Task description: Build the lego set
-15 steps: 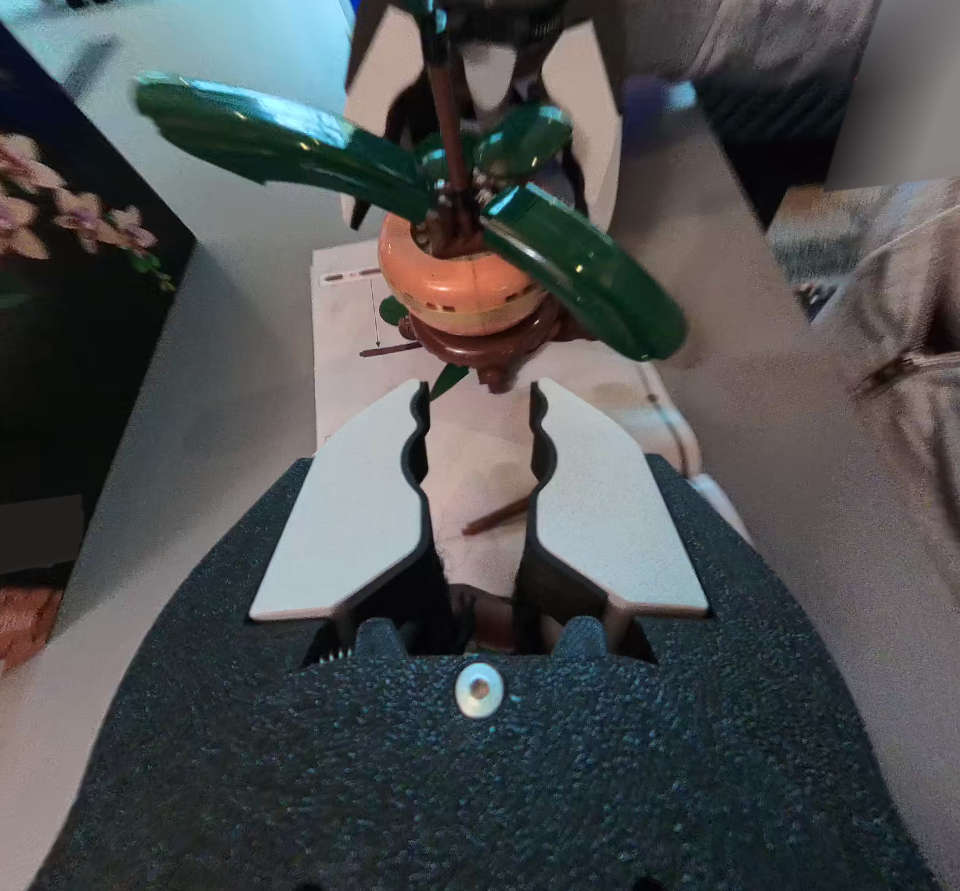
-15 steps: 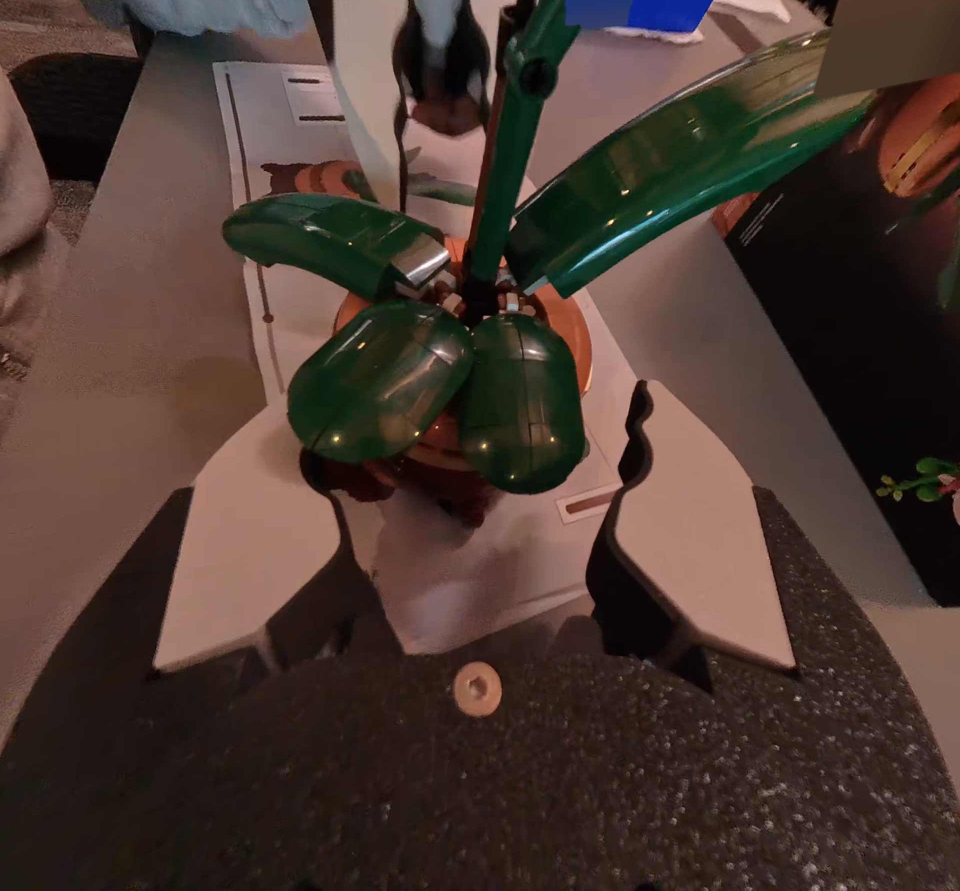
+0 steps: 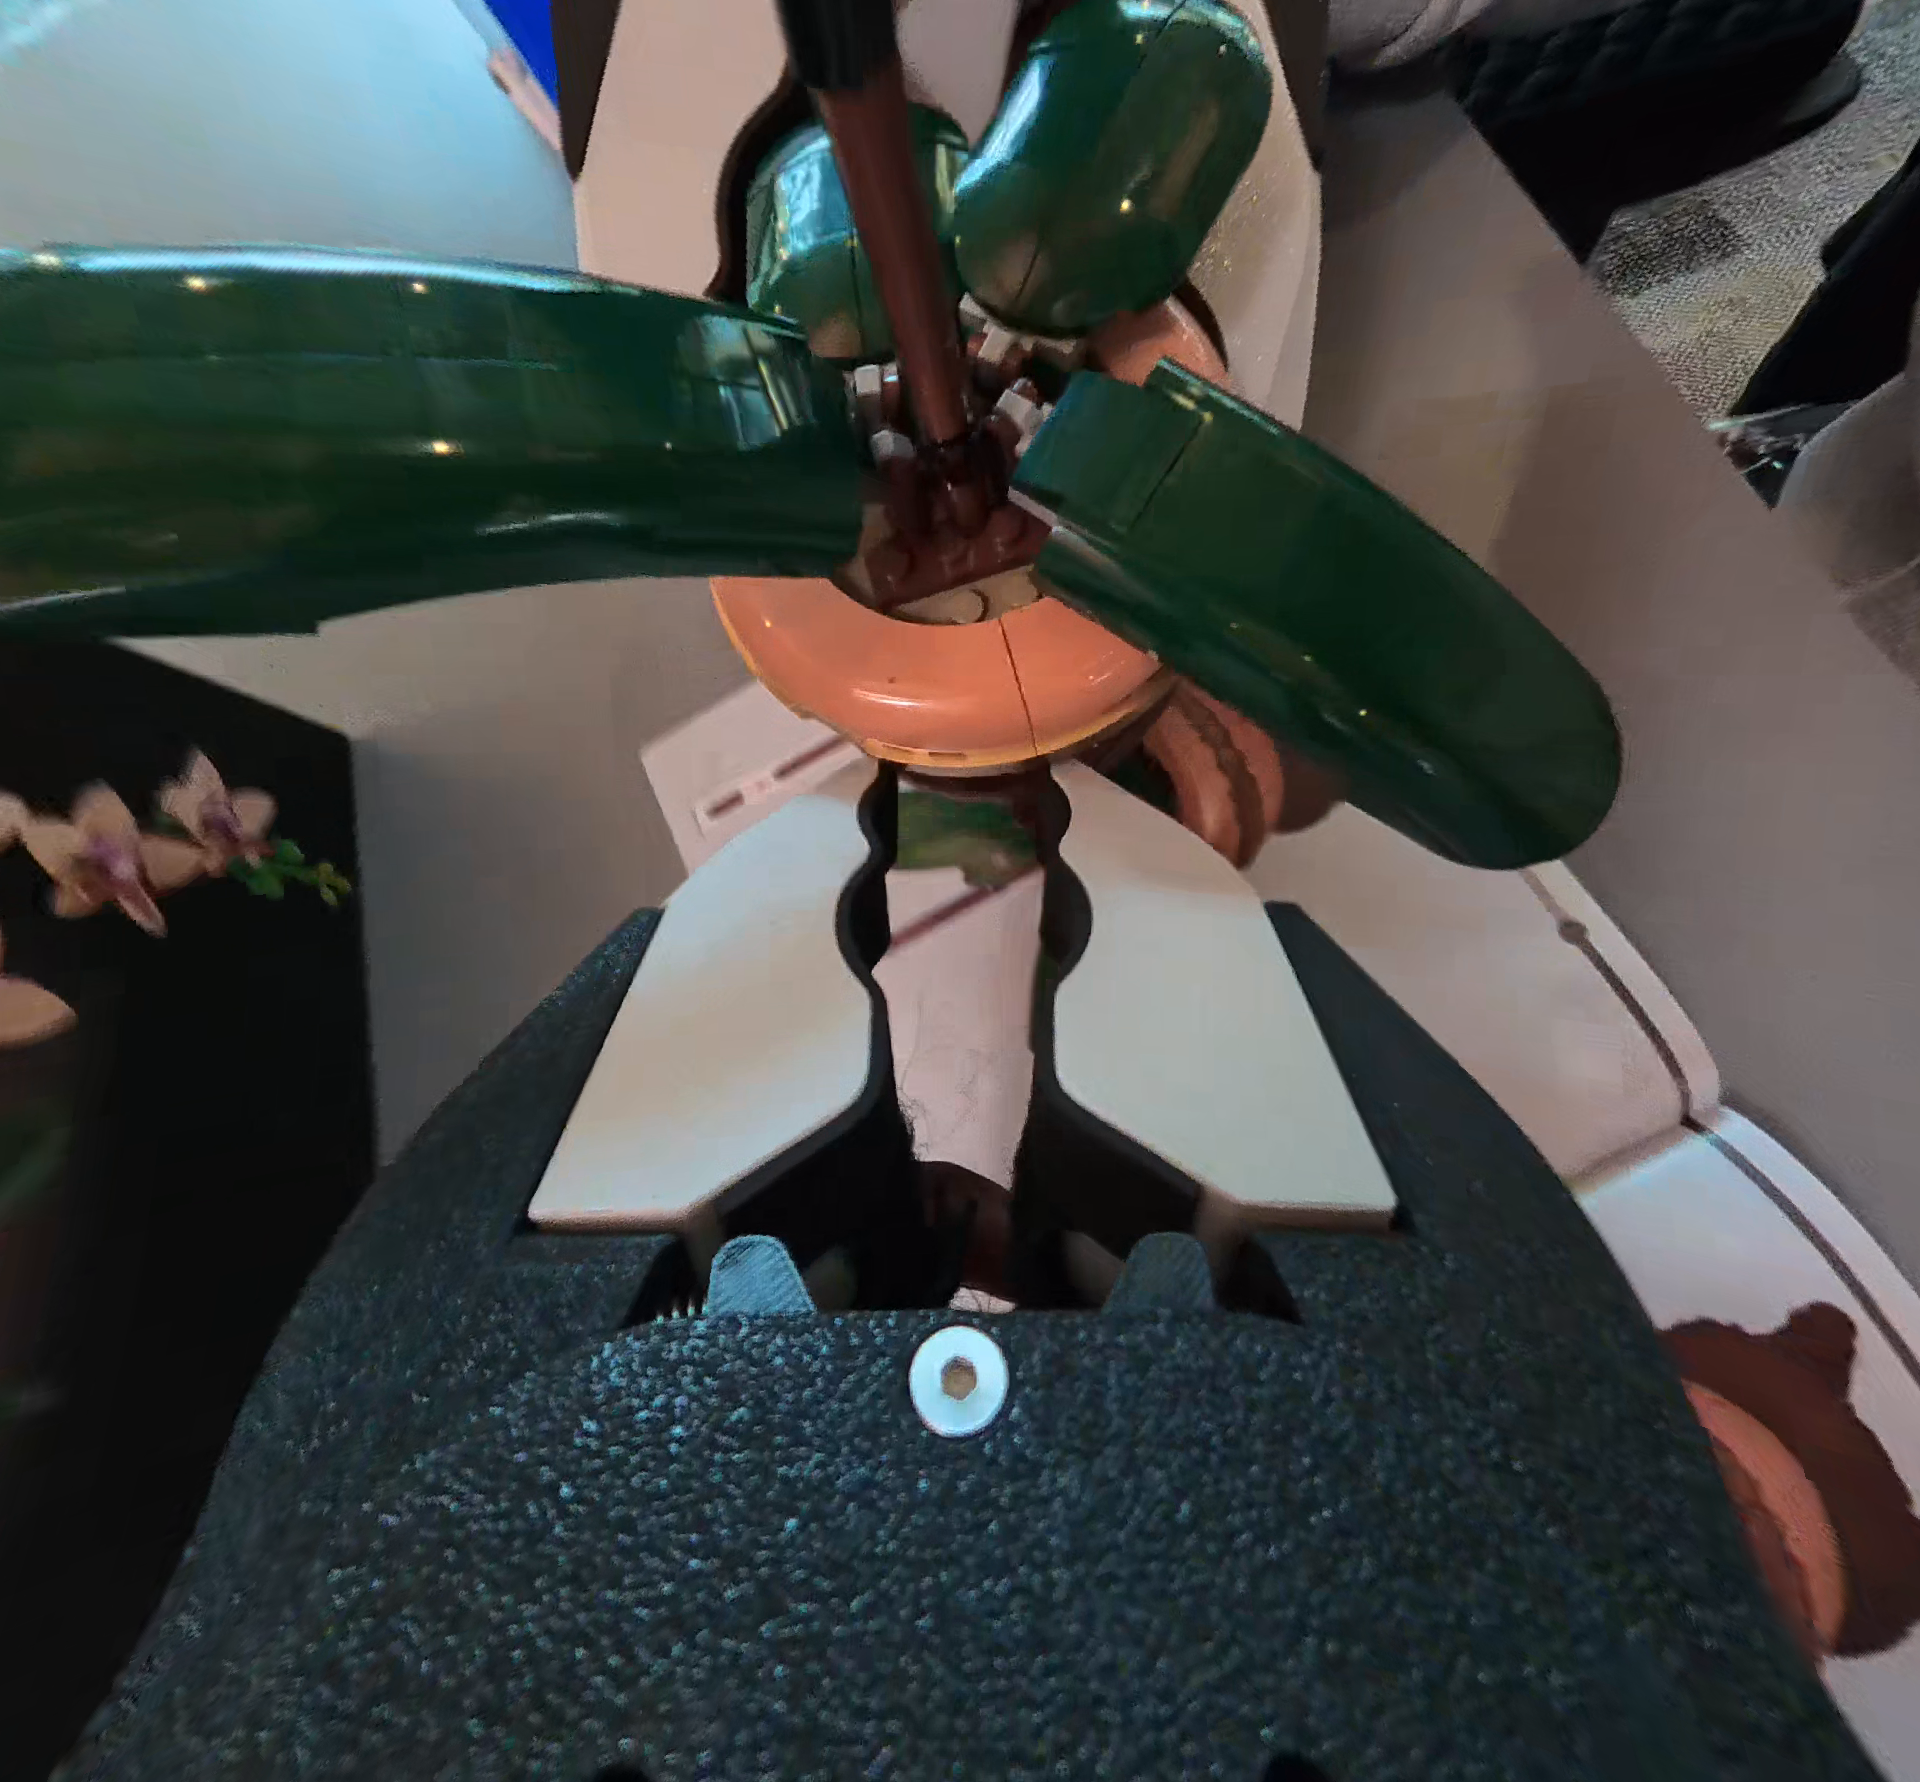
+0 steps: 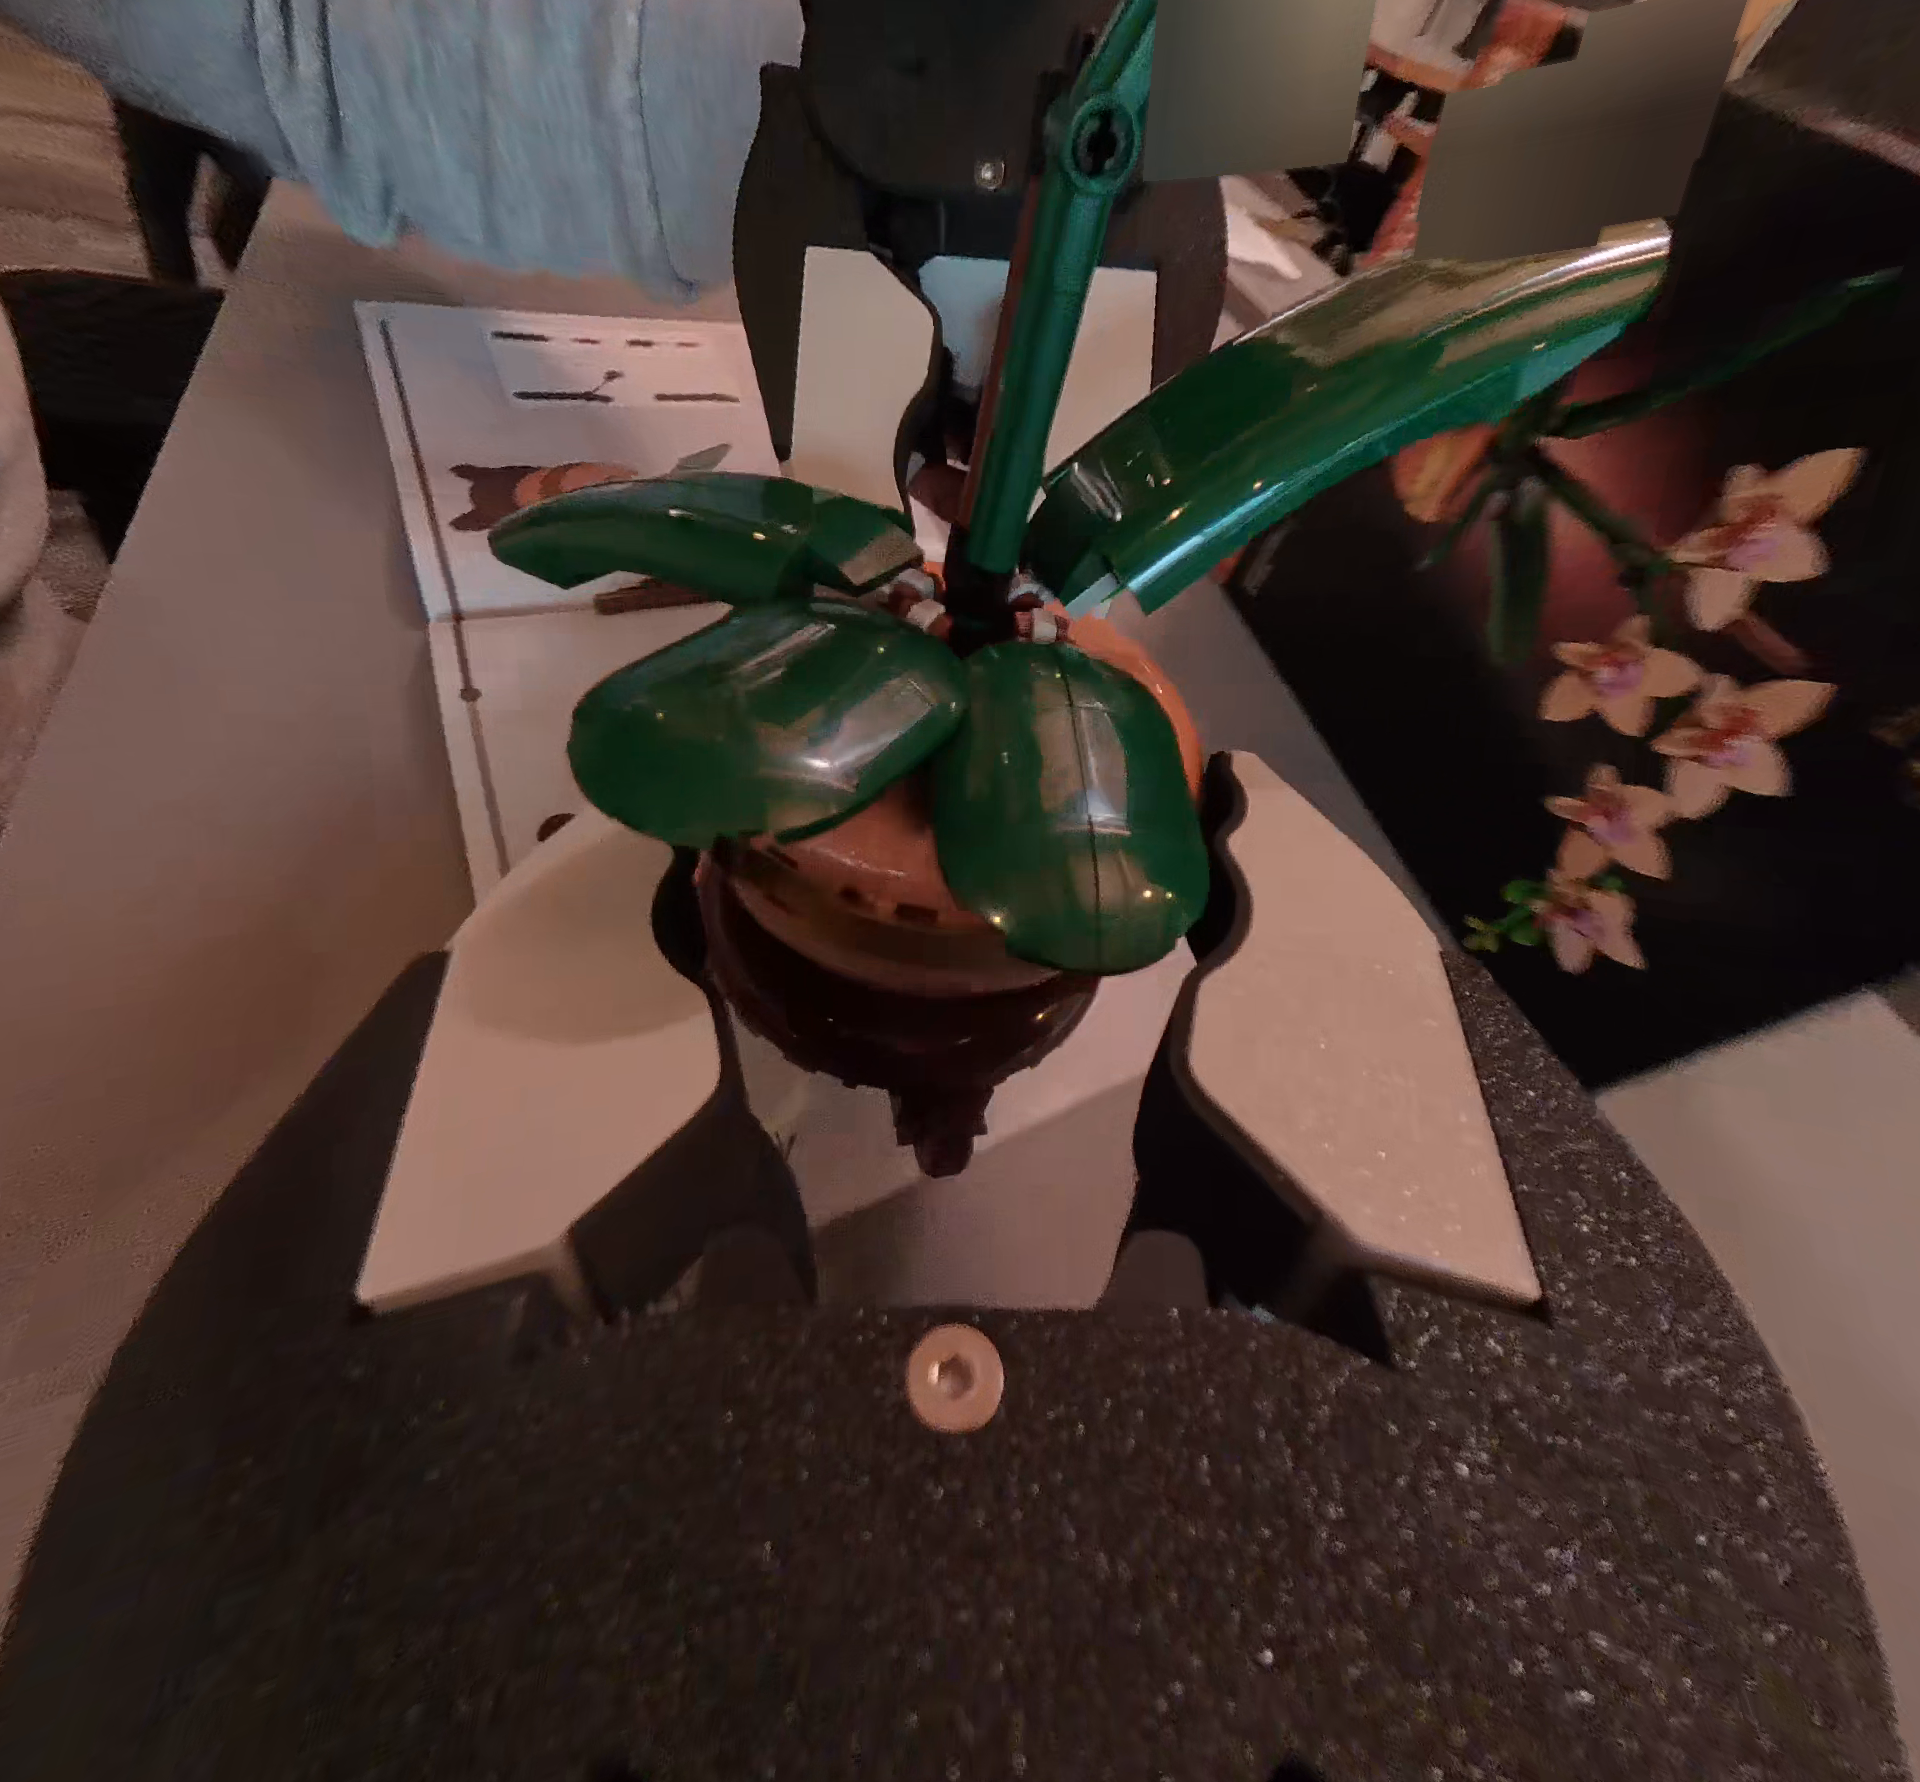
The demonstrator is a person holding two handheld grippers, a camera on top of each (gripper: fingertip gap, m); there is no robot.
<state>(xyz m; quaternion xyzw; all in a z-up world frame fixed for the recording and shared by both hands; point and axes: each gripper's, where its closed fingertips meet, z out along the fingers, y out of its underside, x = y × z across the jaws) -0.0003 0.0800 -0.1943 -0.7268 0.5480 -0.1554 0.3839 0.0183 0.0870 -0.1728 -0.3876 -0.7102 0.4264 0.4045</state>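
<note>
Currently, item one: a brick-built plant model, standing on the open white instruction booklet [image 4: 582,693] on the pale counter [image 4: 208,693].

- Rounded terracotta-orange pot [image 3: 935,683] on a dark brown scalloped base [image 4: 894,1026]: assembled.
- Glossy dark green leaves: two short rounded ones [image 4: 769,724], two long curved ones [image 3: 416,423]; all attached at the pot's mouth.
- Upright stem, brown seen from the left wrist and green from the right [image 4: 1039,382]: seated at the centre, its top joint bare.
- No blossoms fitted. The black box with pale orchid flowers pictured on it [image 4: 1662,693], just beside the model, suggests flowers and further stems remain; judged roughly midway.

Right gripper [image 4: 945,901]: jaws spread, bracketing the pot's base on both sides; contact cannot be told.

Left gripper [image 3: 961,828]: jaws narrowly parted at the pot's far side, gripping nothing visible.
</note>
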